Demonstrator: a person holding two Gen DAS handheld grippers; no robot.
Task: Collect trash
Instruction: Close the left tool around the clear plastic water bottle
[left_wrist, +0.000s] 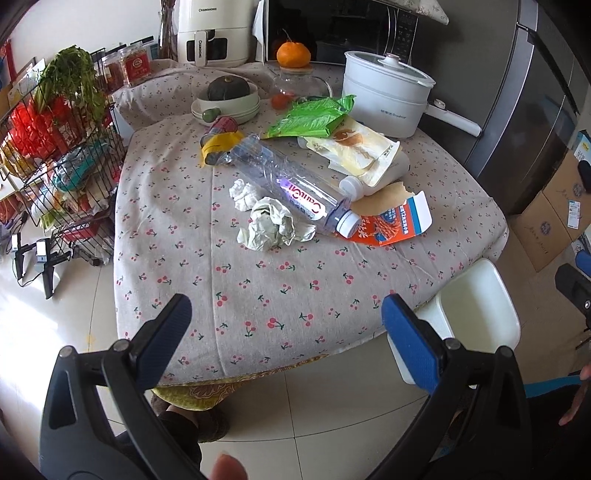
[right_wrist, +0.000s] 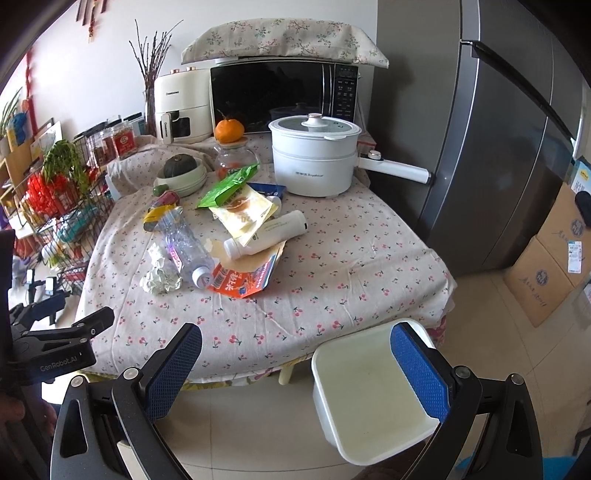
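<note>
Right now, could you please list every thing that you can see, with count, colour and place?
clear plastic bottle: 1, transparent, lying mid-table
crumpled paper balls: 2, whitish, left of the bottle
white bottle: 1, lying on the torn carton
torn carton: 1, orange, near table centre
green wrapper: 1, behind
yellow pouch: 1, under the wrapper
electric pot: 1, white, back right
orange: 1, on a jar
bin: 1, white, on the floor
left gripper: open
right gripper: open
</note>
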